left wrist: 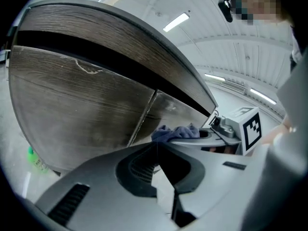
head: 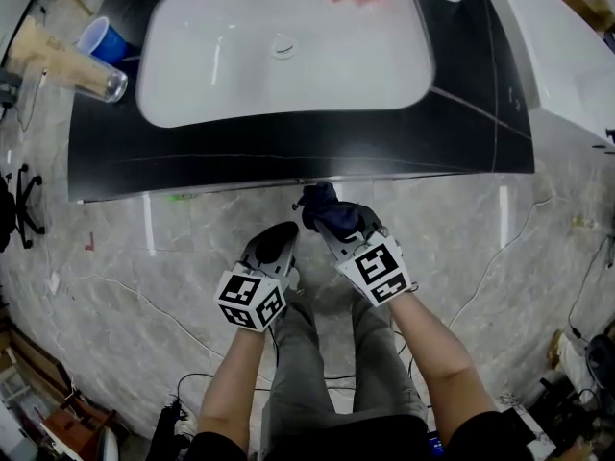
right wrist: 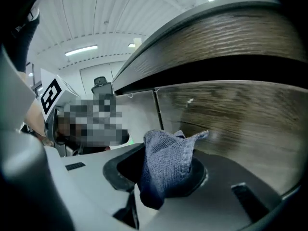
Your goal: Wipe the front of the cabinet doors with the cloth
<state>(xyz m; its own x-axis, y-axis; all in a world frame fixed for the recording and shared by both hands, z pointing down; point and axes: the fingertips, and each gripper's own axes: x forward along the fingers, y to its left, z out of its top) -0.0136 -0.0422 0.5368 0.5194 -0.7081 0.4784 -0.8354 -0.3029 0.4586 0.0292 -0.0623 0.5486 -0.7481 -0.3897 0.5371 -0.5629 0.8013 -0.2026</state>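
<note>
Left of the thin vertical seam [right wrist: 157,110] where the two grey-brown wood-grain cabinet doors [left wrist: 82,105] meet, the left gripper [head: 276,241] hangs just short of the wood, its jaws drawn together with nothing between them. Right at the seam, the right gripper [head: 338,230] has its jaws clamped on a dark blue knitted cloth [right wrist: 166,167], which is bunched into a small wad with one corner poking up toward the door on the seam's right. We cannot tell whether the cloth touches the wood.

We judge the risks as follows. So little fabric sticks out past the jaws that pressing in could put hard plastic on the door and scrape it. A firm stroke could drag the wad out of the pinch. The two grippers sit just beside each other at the seam, so a sweep leftward could knock them together
</note>
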